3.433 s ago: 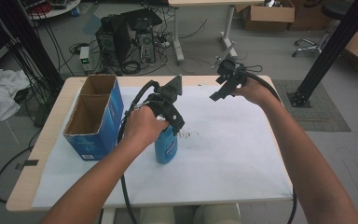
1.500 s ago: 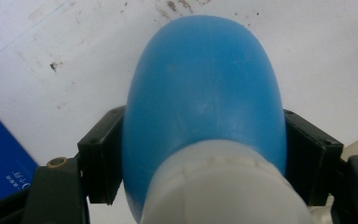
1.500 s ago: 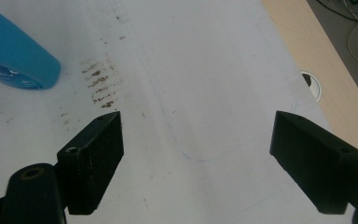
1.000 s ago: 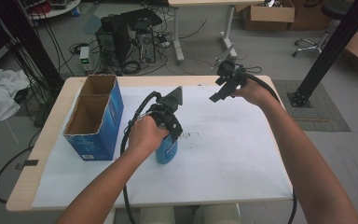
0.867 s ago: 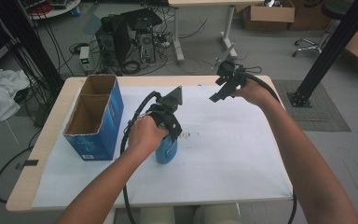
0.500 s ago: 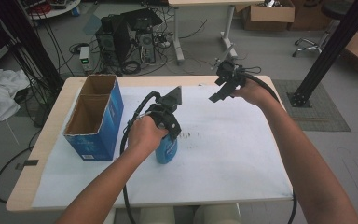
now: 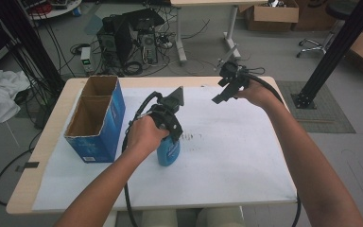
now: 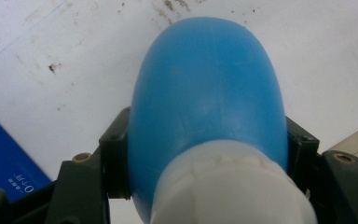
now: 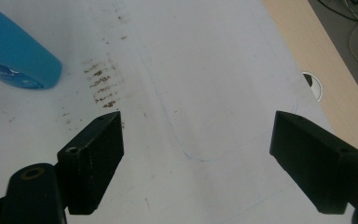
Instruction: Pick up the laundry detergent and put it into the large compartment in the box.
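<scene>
White paper covers the surface (image 7: 227, 165), and around it the room is cluttered with computer towers, cables and cardboard boxes on the floor. Since the picture from a few seconds back the left gripper (image 7: 166, 124) has shifted a little over the blue bottle (image 7: 168, 152) and then held steady through the last second; its jaws are now clamped on either side of the bottle just below the white cap (image 8: 233, 186). The bottle stands upright near the middle of the surface, just right of the blue cardboard box (image 7: 97, 120), whose two compartments look empty. That suggests the grasp is settled and a lift, perhaps toward the box, is the likely next step. The right gripper (image 7: 228, 85) has not moved: it hovers over the far edge of the surface with jaws spread wide and nothing between them.

From above, the hand and gripper body hide the bottle's neck and cap, so the contact itself is only judged from the left gripper view. That view cuts the bottle off at the bottom edge, and whether its base still rests on the paper cannot be told there. The bottle's label is too small to read.
</scene>
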`<state>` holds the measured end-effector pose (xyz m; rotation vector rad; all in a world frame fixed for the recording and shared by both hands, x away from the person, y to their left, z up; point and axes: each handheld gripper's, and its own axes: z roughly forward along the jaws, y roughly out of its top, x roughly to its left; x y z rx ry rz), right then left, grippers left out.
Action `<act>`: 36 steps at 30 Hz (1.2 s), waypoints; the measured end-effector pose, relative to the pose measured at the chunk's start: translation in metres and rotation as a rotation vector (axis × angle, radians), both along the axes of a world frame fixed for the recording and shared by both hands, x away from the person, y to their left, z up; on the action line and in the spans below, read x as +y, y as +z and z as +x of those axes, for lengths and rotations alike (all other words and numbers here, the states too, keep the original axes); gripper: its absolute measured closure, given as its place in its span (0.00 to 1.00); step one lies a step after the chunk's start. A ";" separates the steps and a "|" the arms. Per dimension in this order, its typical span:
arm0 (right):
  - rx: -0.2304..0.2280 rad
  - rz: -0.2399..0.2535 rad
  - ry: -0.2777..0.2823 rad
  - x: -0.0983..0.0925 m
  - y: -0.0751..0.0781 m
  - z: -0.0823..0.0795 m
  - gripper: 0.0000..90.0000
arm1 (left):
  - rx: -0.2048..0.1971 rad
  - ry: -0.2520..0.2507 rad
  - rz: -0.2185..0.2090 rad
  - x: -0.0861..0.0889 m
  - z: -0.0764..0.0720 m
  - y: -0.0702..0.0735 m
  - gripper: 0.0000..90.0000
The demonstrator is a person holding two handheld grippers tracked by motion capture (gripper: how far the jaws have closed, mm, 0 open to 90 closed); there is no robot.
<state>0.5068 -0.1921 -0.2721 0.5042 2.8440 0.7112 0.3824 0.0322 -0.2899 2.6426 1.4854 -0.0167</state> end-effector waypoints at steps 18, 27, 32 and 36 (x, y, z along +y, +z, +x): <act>0.002 -0.004 0.003 -0.001 0.001 -0.002 0.19 | -0.048 0.009 -0.023 0.019 -0.003 0.079 0.42; 0.003 -0.003 0.004 0.000 0.002 -0.003 0.19 | -0.100 0.086 -0.048 0.041 0.001 0.140 0.42; 0.004 -0.004 0.008 0.000 0.002 -0.003 0.19 | -0.116 0.111 -0.037 0.049 0.003 0.162 0.42; 0.004 -0.004 0.008 0.000 0.002 -0.003 0.19 | -0.135 0.142 -0.045 0.058 0.004 0.182 0.42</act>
